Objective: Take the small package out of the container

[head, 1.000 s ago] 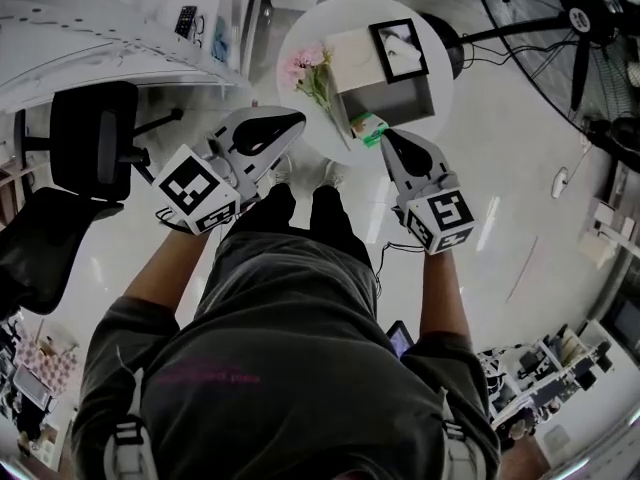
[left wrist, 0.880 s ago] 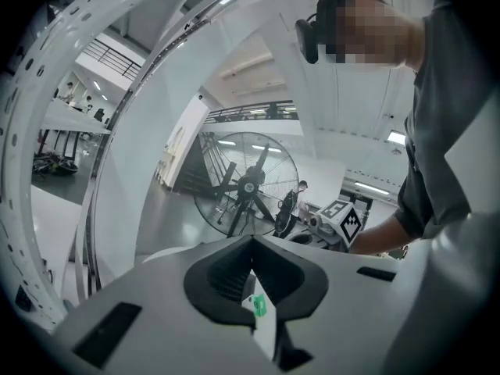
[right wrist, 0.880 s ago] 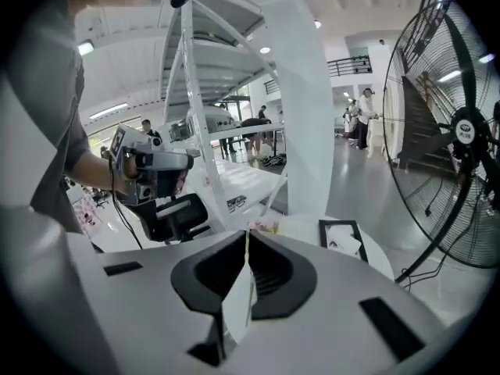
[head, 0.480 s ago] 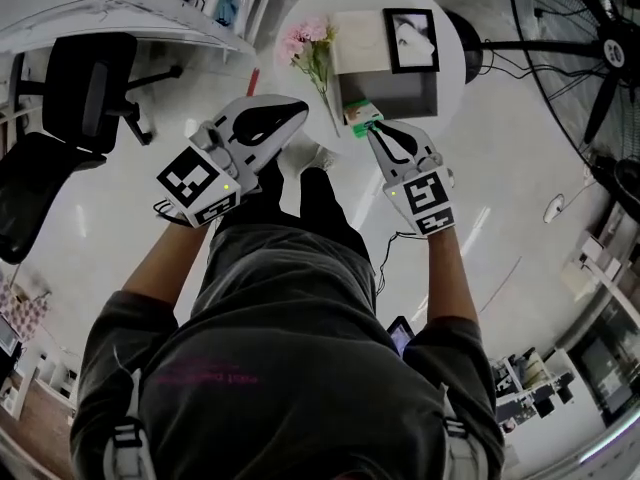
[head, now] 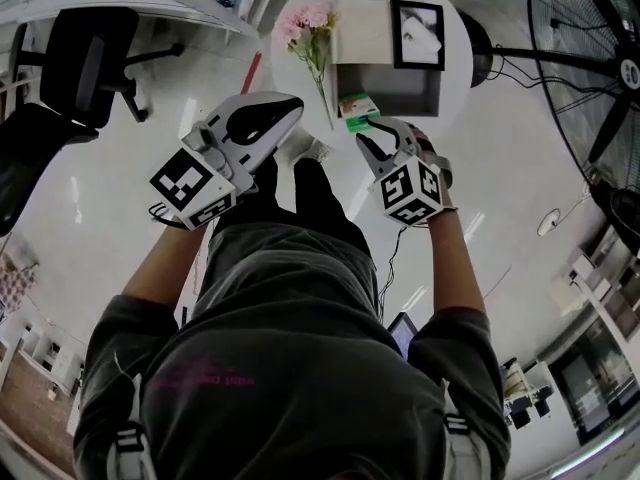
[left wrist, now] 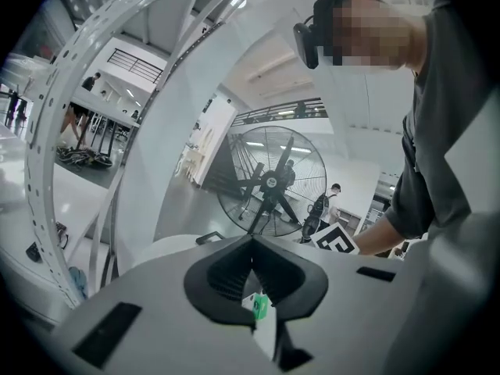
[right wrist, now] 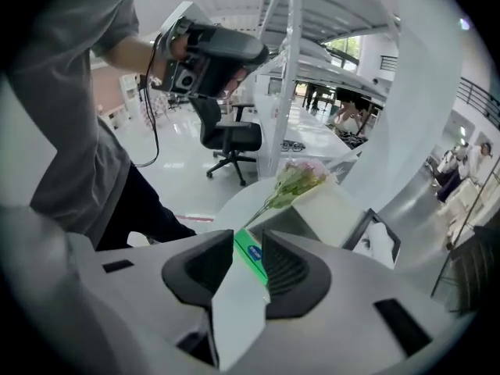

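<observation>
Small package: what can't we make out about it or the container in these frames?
- Print on the small package: right gripper view, too small, sides covered by the right tongs.
- Inside of the container: head view, dark and tiny; right gripper view, tongs block it.
- Package clear of the rim or not: head view looks from above, height unreadable.
- Left gripper view: only a green sliver shows past the shut left tongs.

Clothing: dark grey short-sleeved T-shirt with a faint pink print on the front; black trousers; grey buckled straps at both shoulders. Tools: left gripper and right gripper have light grey shells, black ribbed pads, and one white cube apiece with black square markers. A thin black cable hangs below the right unit.
</observation>
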A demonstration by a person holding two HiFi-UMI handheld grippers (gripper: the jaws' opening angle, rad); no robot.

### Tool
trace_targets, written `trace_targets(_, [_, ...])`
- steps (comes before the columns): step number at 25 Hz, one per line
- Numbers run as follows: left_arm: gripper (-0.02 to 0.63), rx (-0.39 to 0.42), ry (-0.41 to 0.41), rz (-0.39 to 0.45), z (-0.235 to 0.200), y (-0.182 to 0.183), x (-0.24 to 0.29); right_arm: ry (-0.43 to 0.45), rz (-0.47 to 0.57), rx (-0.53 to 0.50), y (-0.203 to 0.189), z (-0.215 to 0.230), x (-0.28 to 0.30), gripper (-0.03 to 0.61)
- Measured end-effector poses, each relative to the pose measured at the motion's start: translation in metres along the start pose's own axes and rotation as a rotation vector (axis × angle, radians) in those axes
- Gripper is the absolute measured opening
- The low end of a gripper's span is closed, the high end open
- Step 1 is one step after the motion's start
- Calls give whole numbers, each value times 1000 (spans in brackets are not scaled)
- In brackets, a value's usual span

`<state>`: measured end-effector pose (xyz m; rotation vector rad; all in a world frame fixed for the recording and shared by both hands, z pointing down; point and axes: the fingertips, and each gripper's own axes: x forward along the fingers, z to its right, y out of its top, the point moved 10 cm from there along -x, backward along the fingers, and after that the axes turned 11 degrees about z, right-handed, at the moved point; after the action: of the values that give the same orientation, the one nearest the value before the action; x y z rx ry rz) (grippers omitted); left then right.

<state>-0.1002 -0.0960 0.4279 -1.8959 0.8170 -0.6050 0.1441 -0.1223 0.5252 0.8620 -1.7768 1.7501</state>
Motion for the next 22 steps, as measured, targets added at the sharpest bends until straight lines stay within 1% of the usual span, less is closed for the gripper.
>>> trace_targets(4, [15,-9,22,3,-3,-6,-1,29,-62,-106,-10,-1,12,123])
trace_targets(8, [15,-22,44,5,-3,-12,-3,52,-122,-236,-15,-2,22,122])
trace_targets(11, [15,-26,52,5,-3,-13,-6,64,-141,-290,-16,-4,27,110])
trace_targets(15, [15,-21,56,8,-4,-13,-9,62,-142,-304,-17,-6,32,73])
trace_targets(17, [15,-19,55,9,-5,-11,-10,52,-134,-289,-17,-6,32,64])
trace_targets(19, [15,-16,51,7,-5,-9,-10,34,-127,-271,-16,-5,32,31])
trace_targets(22, [15,-7,38,4,-6,-3,-10,9,-119,-236,-14,-3,30,28])
